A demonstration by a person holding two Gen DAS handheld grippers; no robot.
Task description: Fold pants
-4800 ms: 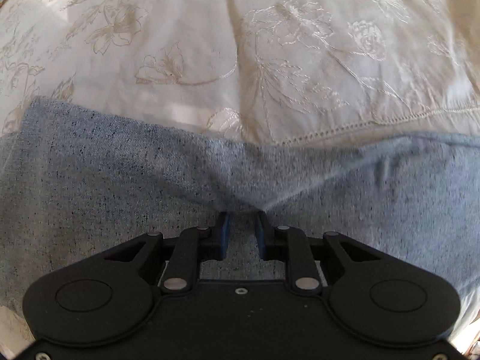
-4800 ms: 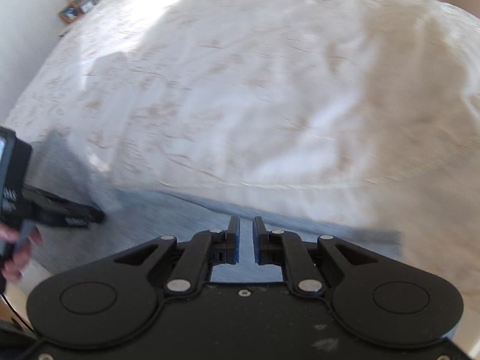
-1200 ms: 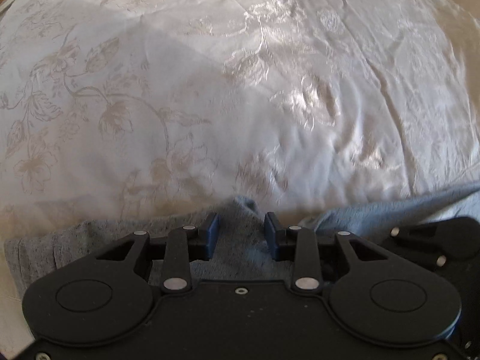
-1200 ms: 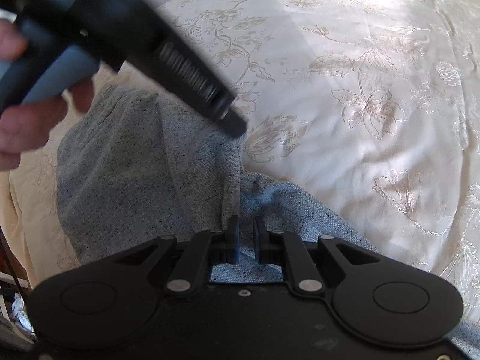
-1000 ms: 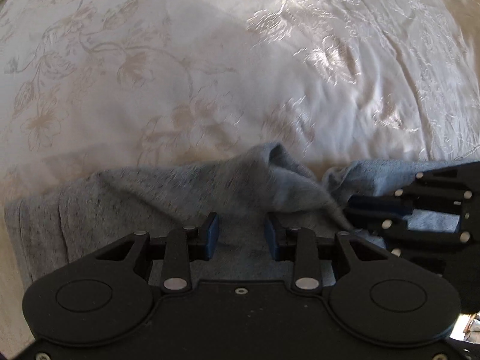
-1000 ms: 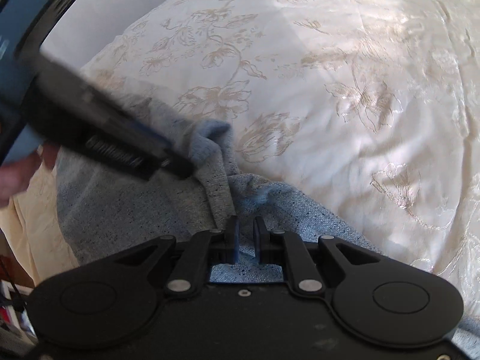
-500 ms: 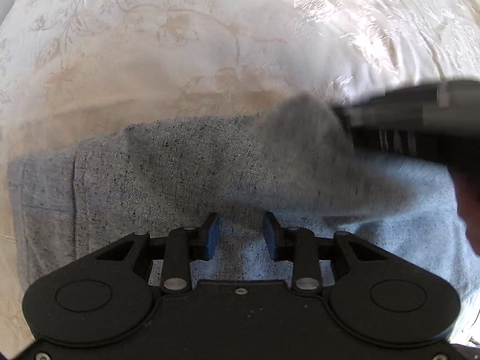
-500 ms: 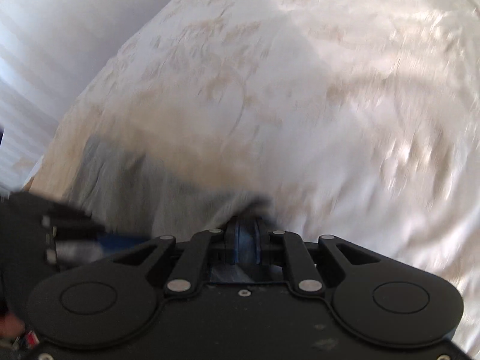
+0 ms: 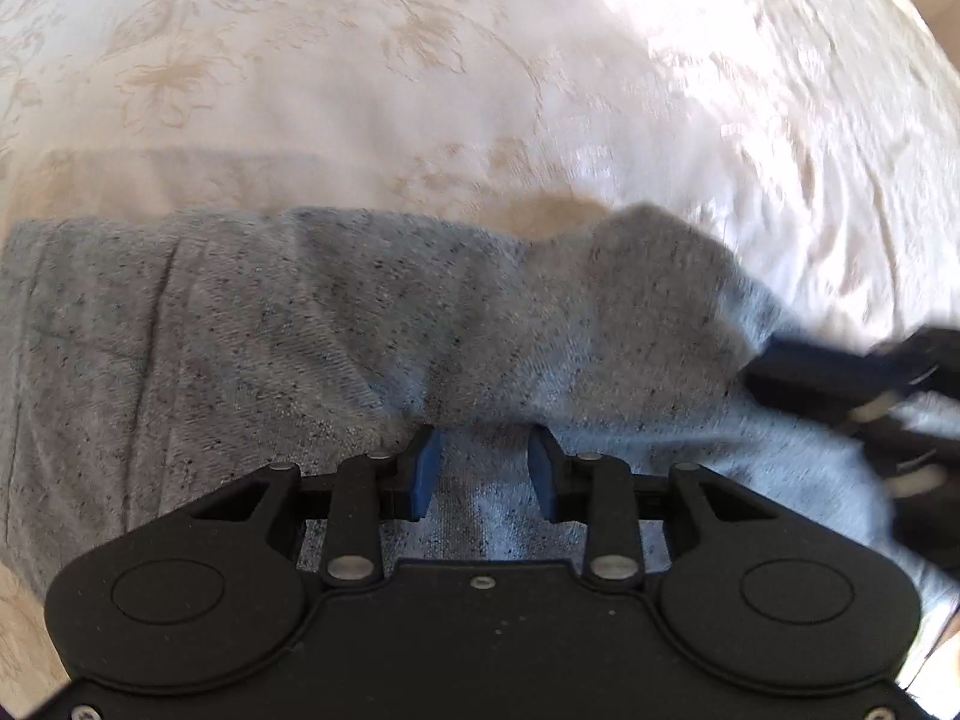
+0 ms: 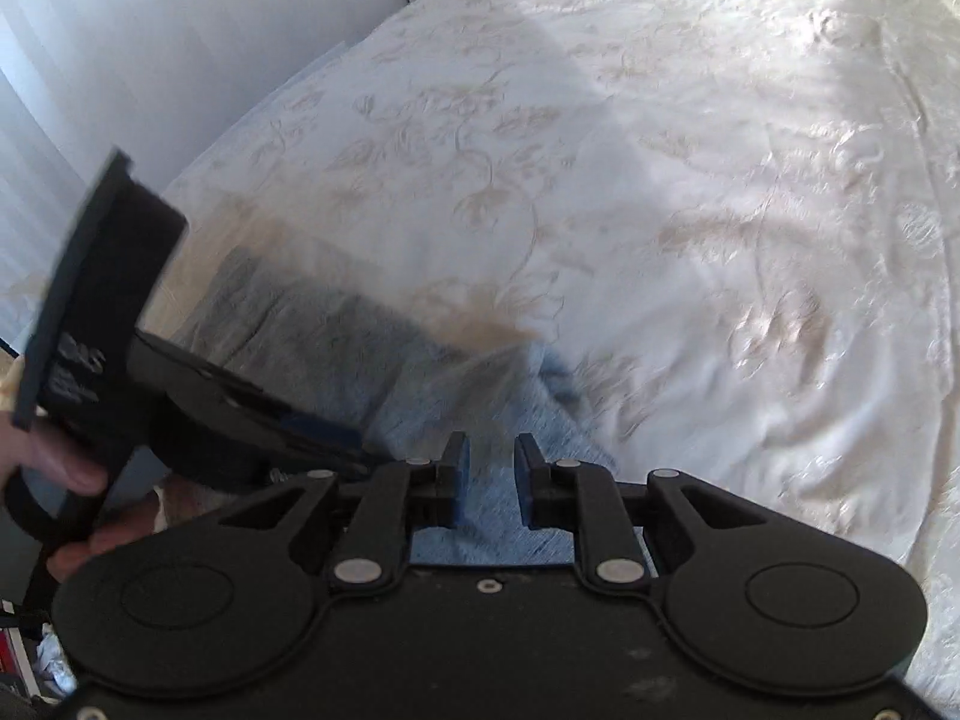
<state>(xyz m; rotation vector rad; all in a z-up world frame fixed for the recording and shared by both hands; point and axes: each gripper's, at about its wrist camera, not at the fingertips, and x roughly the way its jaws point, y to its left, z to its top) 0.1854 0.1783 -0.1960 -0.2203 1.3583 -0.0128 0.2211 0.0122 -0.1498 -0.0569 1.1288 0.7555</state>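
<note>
Grey pants point(image 9: 336, 324): folded bundle, long axis along bedspread point(image 9: 420, 60) near edge, directly under both grippers. Left gripper point(image 9: 483, 468): jaws parted, empty. Right gripper point(image 10: 491, 474): jaws parted, empty, nearer the raised fold.

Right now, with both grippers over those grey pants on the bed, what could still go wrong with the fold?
The folded-over flap of the grey pants looks bunched, so it may crease. Both the left gripper and right gripper have their jaws open, so nothing pins the cloth, which might slide on the smooth bedspread.

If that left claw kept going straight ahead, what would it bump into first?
Most likely the raised fold of the pants, just beyond the open left gripper. Past that lies only the bedspread. Depth is hard to judge here.
</note>
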